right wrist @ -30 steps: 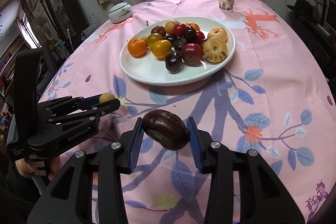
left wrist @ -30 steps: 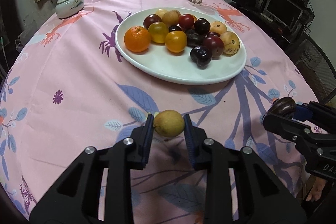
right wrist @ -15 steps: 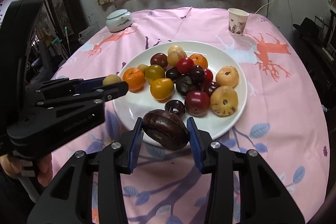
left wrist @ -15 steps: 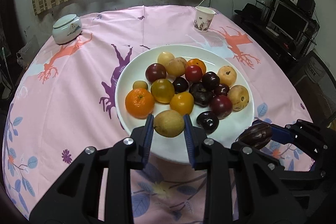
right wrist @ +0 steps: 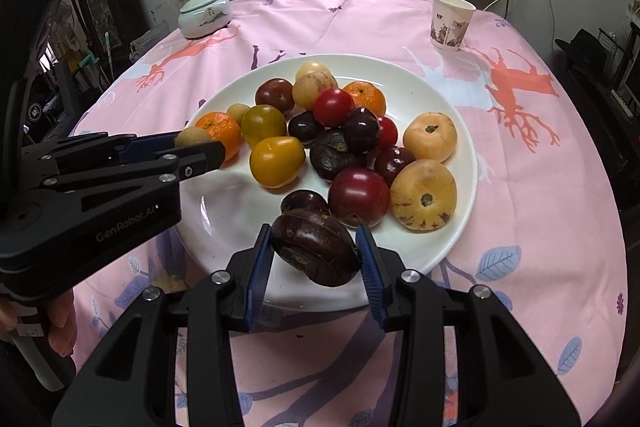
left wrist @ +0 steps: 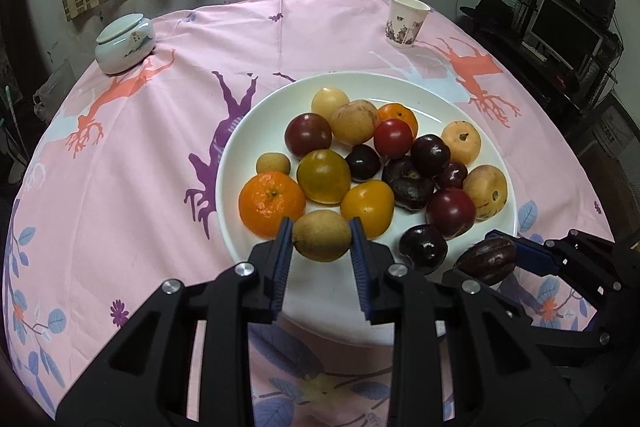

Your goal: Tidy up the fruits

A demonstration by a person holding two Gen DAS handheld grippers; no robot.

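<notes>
Above the near rim of the white plate point(left wrist: 240, 155), the left gripper point(left wrist: 322, 241) pinched a small tan-yellow fruit point(left wrist: 322, 235) between its blue pads, the fruit hanging over the plate's front edge, just in front of the mandarin point(left wrist: 272, 203) and an amber tomato point(left wrist: 368, 205). Just to its right, the right gripper point(right wrist: 316, 253) was clamped on a dark brown-purple fruit point(right wrist: 316, 247), tilted, held over the plate's near edge close to a small dark plum point(right wrist: 304, 201) and a red plum point(right wrist: 358, 197). The rest of the pile lay heaped in the plate's middle: dark plums, red and greenish tomatoes, pale speckled melons, a second mandarin. The plate sat on a pink printed tablecloth point(left wrist: 140, 167). Farther back stood a paper cup point(left wrist: 406, 21) at the right and a lidded ceramic jar point(left wrist: 124, 45) at the left, well apart from the plate.
</notes>
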